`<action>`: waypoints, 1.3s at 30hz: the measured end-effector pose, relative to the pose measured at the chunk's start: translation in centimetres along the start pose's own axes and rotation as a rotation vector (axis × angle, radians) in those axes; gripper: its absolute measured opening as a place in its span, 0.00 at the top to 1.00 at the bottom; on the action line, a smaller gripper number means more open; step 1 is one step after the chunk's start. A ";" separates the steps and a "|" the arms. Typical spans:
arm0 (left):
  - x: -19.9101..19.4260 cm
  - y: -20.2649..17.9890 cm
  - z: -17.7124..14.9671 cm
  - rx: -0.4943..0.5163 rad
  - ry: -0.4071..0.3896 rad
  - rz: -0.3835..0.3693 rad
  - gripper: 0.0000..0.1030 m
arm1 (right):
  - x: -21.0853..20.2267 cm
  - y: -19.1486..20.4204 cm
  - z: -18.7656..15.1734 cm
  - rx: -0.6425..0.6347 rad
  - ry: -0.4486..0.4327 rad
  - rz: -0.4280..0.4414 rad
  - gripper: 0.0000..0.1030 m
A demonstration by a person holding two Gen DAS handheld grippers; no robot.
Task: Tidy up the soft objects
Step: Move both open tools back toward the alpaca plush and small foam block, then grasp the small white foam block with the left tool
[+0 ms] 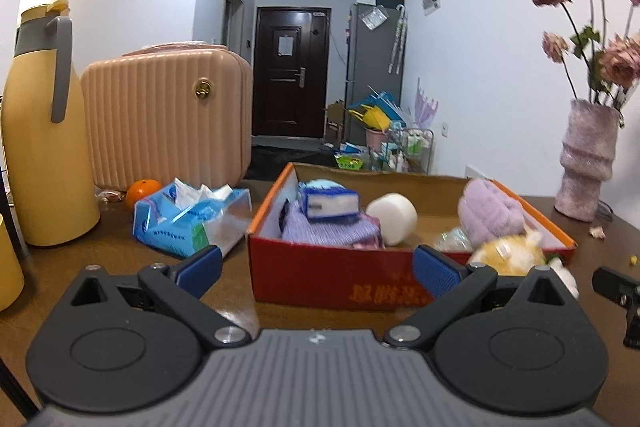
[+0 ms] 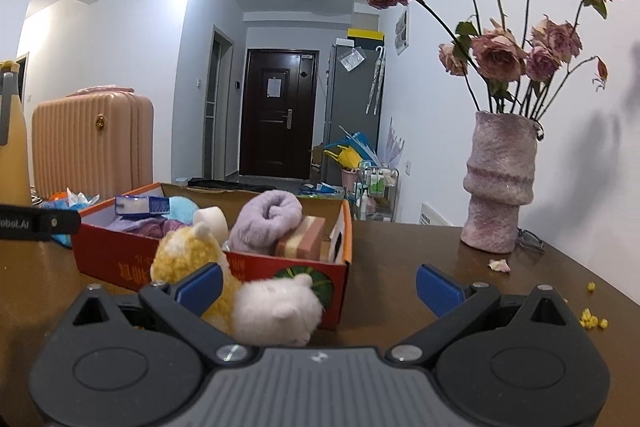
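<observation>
Red cardboard forms the front wall of the box (image 1: pixel 320 275) seen from the left wrist, where yellow printed characters are partly hidden behind the left gripper (image 1: pixel 318 265), whose blue-padded jaws are spread wide with nothing between them. Inside the box are seen a folded lilac cloth (image 1: pixel 328 231), a small blue-and-white packet (image 1: pixel 330 202) whose print is too blurred to be read, a white foam cylinder (image 1: pixel 394 217) and a rolled purple towel (image 1: pixel 490 213); a yellow plush toy (image 1: pixel 506 253) is leaned against the box's near right corner. Just left of the box a blue tissue pack (image 1: pixel 188 221) is laid on the brown table (image 1: pixel 100 251), its small print illegible, with an orange (image 1: pixel 142 191), a pink ribbed case (image 1: pixel 168 119) and a yellow flask (image 1: pixel 44 131) beyond. From the right wrist, the right gripper (image 2: pixel 318 285) is likewise held apart and empty. A white plush toy (image 2: pixel 278 309) is seen on the table touching the yellow one, in front of the box, whose yellow characters appear upside down. The letters "obot.AI" can be read on the other tool at the left edge. A pink vase (image 2: pixel 500 183) of dried roses (image 2: pixel 500 55) is stood well to the right.
</observation>
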State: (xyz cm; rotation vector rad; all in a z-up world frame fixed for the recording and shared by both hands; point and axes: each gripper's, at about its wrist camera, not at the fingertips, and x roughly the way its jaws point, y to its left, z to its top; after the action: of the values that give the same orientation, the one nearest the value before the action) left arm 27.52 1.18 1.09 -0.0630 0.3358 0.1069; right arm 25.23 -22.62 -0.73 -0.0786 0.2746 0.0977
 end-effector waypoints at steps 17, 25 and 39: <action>0.9 -4.5 -3.8 0.151 0.186 -0.095 0.01 | -1.4 -2.2 -0.9 0.049 0.042 -0.029 0.00; 3.6 -4.9 -3.8 0.113 0.285 -0.102 0.29 | -1.0 -2.0 -1.0 0.044 0.054 -0.030 0.00; 4.7 -5.0 -3.8 0.087 0.332 -0.162 0.81 | -0.3 -1.6 -1.4 0.043 0.084 -0.022 0.00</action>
State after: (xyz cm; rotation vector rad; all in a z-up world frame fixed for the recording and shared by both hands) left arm 31.28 -3.60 -3.81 -0.0209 0.6650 -0.0803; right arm 24.77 -24.35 -1.90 -0.0433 0.3599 0.0666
